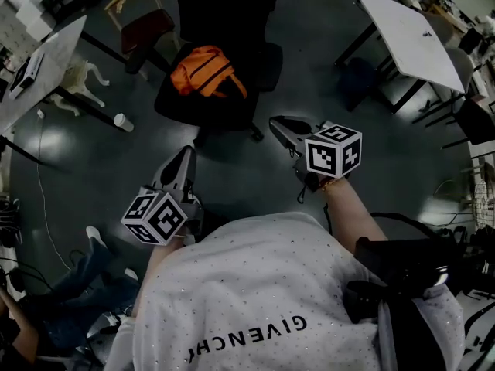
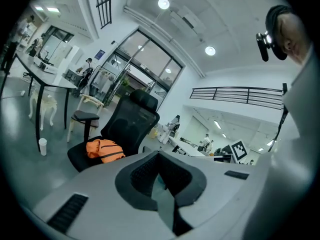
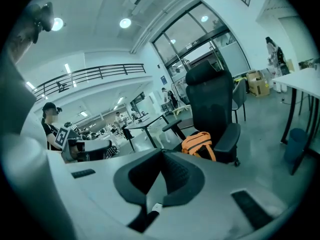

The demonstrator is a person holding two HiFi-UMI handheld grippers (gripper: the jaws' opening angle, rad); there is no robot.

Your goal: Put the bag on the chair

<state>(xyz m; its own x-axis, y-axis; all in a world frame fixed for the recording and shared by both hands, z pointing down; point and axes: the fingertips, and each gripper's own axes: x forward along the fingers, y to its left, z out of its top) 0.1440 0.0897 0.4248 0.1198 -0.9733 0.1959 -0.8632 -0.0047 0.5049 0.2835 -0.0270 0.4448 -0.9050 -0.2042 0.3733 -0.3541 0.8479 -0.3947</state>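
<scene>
On the chair [image 1: 263, 64], the bag [image 1: 207, 72] lies well ahead of both closed, empty hand-held grippers [image 1: 186, 153] [image 1: 275, 122].

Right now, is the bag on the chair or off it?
On it: the orange bag lies on the seat of the chair; the left claw and right claw are shut and empty.

We look along our right gripper [image 3: 161, 153], whose two dark jaws lie pressed together with nothing between them. Beyond the tips stands a black office chair [image 3: 212, 96], and the orange bag [image 3: 198, 145] rests on its seat. At the far right we see a white table [image 3: 306, 79] with a blue bin [image 3: 295, 145] beneath it. At the left our left gripper [image 3: 104, 146] shows its marker cube, and behind it stands a person in a cap [image 3: 49, 126].
</scene>
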